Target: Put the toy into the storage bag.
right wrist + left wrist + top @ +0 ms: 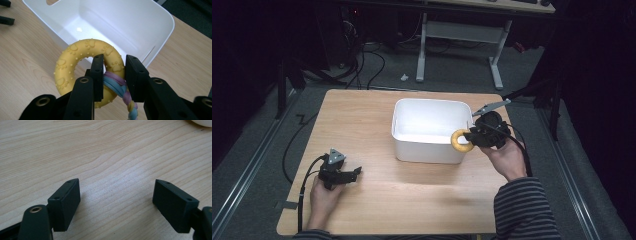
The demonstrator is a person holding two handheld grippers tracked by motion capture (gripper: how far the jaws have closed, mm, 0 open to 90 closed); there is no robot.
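A yellow rubber ring toy (75, 60) with paw prints and a braided pastel rope (120, 90) is clamped in my right gripper (114, 75). From the high view the ring (460, 140) hangs at the near right corner of the white bin (407, 142), held up by the right gripper (472, 136) just above the bin's rim. The bin (160, 27) looks empty inside. My left gripper (358, 171) rests low on the table at the front left. Its jaws stand wide apart over bare wood (116, 195) with nothing between them.
The wooden table (362, 120) has free room left of and in front of the bin. A desk frame (462, 45) and cables lie on the floor beyond the far edge. A corner of the white bin (203, 122) peeks in at the left gripper view's top right.
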